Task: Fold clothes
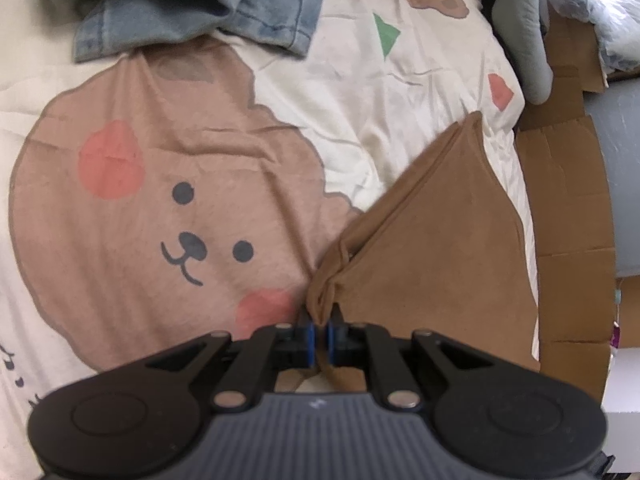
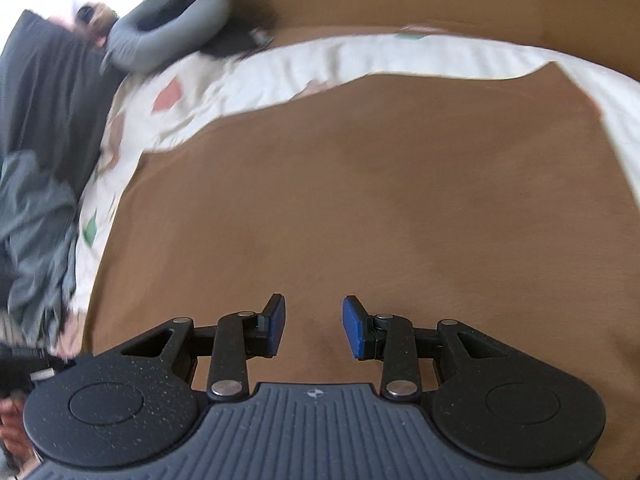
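Broadly, bed first: a cream sheet (image 1: 360,92) with a big brown bear print, cardboard (image 1: 568,208) along its far side, a grey pillow (image 1: 520,32) at the corner. Jeans (image 1: 192,12) lie bunched at the top of the left wrist view, well apart from the work.

Brown cloth (image 1: 440,248): lies on the sheet, right of the bear's face, partly doubled over itself, one corner running out to a point toward the pillow. In the right wrist view it fills most of the frame, fairly flat, its far edge against the sheet.

Handling, as judged: thin, soft, light. No stiffness; it drapes and puckers wherever pinched. Matte weave, likely not slippery. Nothing fragile. Will sag between two holds, so corners or hem ends are the places to take it, not mid-panel.

Left gripper (image 1: 322,326): jaws pressed together, pinching a gathered corner of the cloth; folds bunch just ahead of the pads.

Right gripper (image 2: 314,326): fingers (image 2: 276,322) spread partway, nothing between them, hovering over open cloth. View is blurred; whether the tips touch fabric I cannot tell. It probably needs the opposite corner or an edge to match the left's hold.
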Motion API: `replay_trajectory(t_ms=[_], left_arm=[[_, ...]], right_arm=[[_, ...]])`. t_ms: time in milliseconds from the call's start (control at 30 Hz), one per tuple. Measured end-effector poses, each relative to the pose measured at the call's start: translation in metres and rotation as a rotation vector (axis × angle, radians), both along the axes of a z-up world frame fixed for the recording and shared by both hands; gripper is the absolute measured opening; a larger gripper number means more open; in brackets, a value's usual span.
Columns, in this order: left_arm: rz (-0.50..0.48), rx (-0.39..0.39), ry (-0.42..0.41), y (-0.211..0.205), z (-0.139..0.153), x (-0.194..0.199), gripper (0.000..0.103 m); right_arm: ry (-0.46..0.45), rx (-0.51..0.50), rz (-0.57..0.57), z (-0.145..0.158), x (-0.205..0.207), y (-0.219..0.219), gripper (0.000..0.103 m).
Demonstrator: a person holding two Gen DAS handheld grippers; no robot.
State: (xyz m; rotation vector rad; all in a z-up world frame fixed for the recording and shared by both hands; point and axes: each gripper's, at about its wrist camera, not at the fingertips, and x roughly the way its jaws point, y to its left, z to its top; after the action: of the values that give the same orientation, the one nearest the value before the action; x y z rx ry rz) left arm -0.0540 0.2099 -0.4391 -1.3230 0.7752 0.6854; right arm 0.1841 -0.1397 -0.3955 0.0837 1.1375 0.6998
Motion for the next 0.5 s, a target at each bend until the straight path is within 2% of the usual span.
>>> replay_trajectory(t_ms=[133,233,333,500], left_arm=[[0.005,-0.004,0.0,0.0,-0.002,0.0,0.006],[0.01,-0.006,-0.007,-0.001,-0.003,-0.002,0.007],[0.01,-0.007,-0.009,-0.001,-0.004,-0.003,0.007],[0.013,-0.008,-0.013,-0.001,-0.006,-0.004,0.007]], right_arm=[[0.023,-0.014,0.065,-0.017,-0.015,0.009,0.031],[0.021,-0.026,0.085,-0.024,-0.025,0.005,0.019],[0.059,-0.001,0.085,-0.028,-0.027,-0.004,0.008],[0.095,0.02,0.101,-0.029,-0.034,-0.013,0.007]])
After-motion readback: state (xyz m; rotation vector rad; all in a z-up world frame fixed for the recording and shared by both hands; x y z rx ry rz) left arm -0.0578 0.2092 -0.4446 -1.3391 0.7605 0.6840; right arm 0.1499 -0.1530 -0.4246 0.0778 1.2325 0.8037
